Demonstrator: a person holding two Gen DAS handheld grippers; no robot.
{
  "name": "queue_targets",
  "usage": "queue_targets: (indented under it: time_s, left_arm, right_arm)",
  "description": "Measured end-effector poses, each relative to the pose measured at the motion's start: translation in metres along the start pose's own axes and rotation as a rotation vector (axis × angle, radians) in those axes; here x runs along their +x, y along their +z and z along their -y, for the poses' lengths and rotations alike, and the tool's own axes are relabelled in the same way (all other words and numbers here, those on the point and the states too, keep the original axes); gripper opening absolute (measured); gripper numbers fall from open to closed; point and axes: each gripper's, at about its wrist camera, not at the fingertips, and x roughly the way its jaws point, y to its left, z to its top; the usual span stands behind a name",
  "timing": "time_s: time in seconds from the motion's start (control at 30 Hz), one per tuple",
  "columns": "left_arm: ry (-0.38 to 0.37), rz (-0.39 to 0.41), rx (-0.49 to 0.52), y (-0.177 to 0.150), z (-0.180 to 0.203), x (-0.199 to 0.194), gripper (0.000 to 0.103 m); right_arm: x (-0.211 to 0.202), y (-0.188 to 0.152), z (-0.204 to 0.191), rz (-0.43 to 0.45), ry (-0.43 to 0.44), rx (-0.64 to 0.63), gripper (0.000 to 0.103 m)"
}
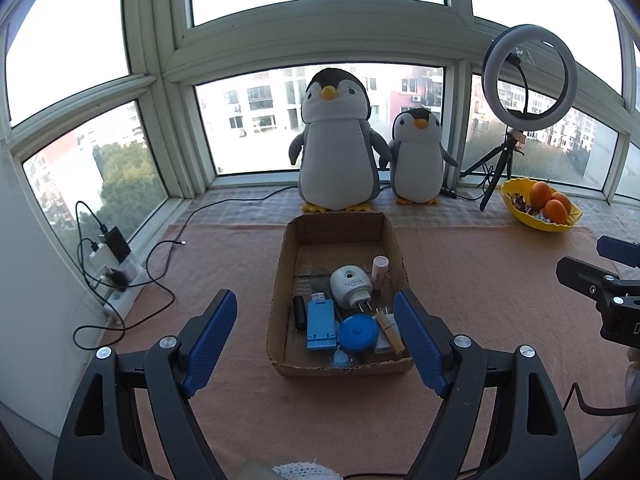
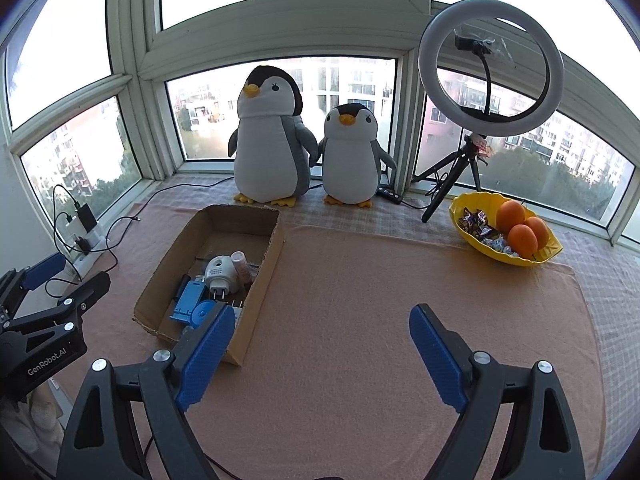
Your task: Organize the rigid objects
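Observation:
An open cardboard box [image 1: 280,280] lies on a pink towel [image 1: 480,280]. Inside it are a white plug-in device [image 1: 350,284], a blue rectangular piece [image 1: 320,324], a round blue lid [image 1: 357,334], a pink tube [image 1: 379,272], a small black item [image 1: 299,312] and a wooden peg [image 1: 390,332]. My left gripper [image 1: 316,300] hovers open before the box's near end, holding nothing. My right gripper [image 2: 323,312] is open over bare towel, to the right of the box [image 2: 264,264], with nothing between its fingers. Each gripper also shows at the edge of the other's view.
Two plush penguins [image 1: 336,140] stand behind the box at the window. A ring light on a tripod [image 2: 490,68] and a yellow bowl [image 2: 464,216] of oranges and sweets sit at the back right. A power strip with chargers and cables [image 1: 116,276] lies at the left.

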Motion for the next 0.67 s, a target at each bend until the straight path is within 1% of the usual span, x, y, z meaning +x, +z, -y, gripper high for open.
queue_targets:
  time_s: [0.67]
  left_arm:
    - [0.008, 0.002, 0.003, 0.0006, 0.0013, 0.0021, 0.081]
  right_arm:
    - [0.0050, -0.0039, -0.0008, -0.018, 0.005, 0.000, 0.087]
